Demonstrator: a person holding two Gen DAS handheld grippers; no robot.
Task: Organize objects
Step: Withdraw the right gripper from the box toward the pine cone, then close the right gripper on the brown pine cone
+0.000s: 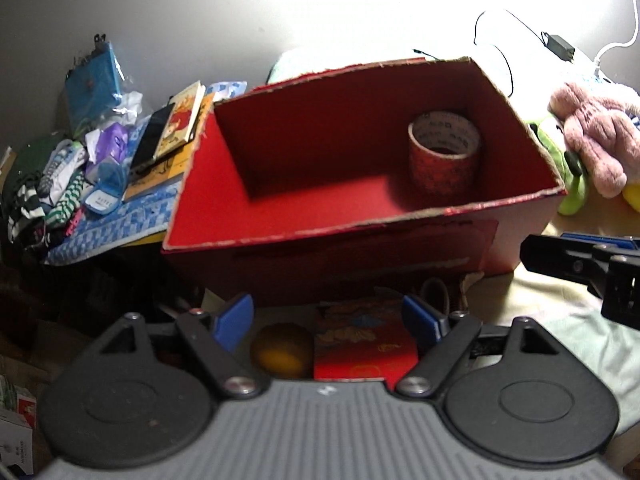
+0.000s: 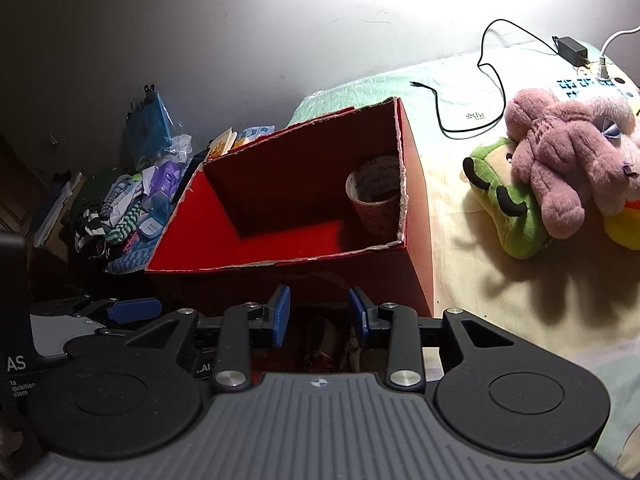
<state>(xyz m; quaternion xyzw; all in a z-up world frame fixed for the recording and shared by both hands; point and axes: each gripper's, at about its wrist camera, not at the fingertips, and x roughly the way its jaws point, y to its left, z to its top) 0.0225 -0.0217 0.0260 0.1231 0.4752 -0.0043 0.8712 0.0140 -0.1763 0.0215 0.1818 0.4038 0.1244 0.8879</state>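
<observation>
box (image 1: 400, 240): matt red cardboard, ragged rim | toy (image 2: 560, 160): pink plush

A bare grey wall (image 2: 240, 40), brightly lit above, backs the bed (image 2: 460, 208).

Bedroom: plush toys (image 2: 560, 168) on bedsheet (image 2: 460, 92), clothes pile (image 2: 116, 208).

The left tool (image 1: 328, 322) is built on a grey ribbed body with a small round emblem near its front edge, flanked by two black teardrop plates bearing raised discs. Black link arms are fastened with silver screws, and each finger is faced with a blue pad (image 1: 236, 320). The right tool (image 2: 318, 316) is made the same way, with blue pads (image 2: 282, 314), silver screws and a ribbed grey body marked by a round emblem.
</observation>
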